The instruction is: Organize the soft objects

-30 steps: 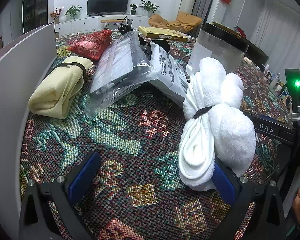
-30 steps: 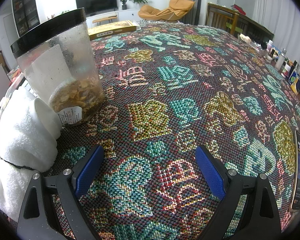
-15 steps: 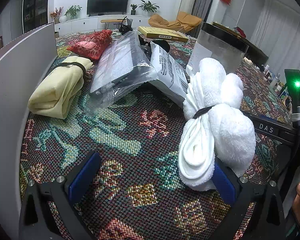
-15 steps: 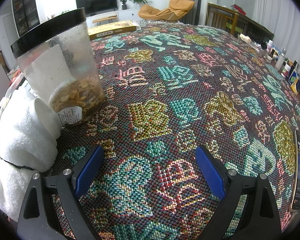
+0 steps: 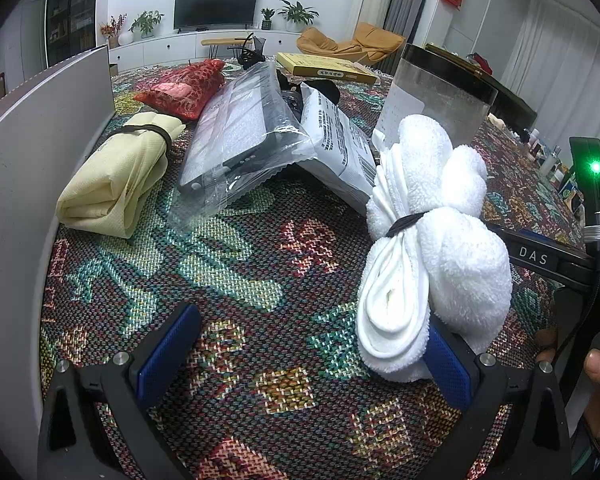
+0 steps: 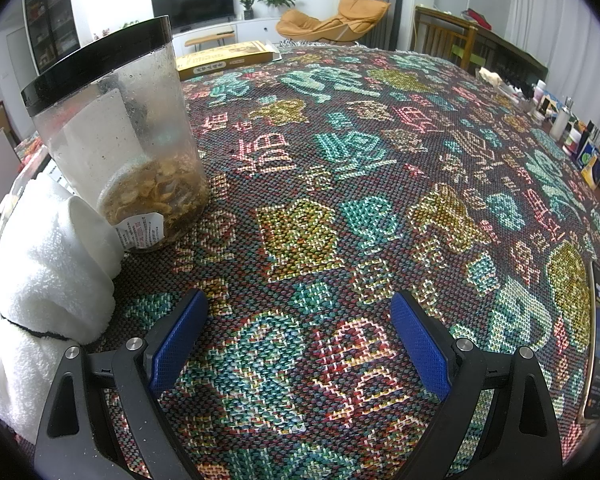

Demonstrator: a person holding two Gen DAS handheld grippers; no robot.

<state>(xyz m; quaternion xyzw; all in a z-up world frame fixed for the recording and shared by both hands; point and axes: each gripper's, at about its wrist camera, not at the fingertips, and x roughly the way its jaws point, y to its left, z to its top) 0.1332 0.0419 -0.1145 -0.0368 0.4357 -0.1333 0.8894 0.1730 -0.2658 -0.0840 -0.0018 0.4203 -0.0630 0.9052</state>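
Two low wrist views angled down, sharing white towel (image 5: 432, 248)

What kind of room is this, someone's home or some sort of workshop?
Most likely a home living room: a flat television on a low white cabinet, an orange lounge chair, potted plants, and a table under a woven patterned cloth.
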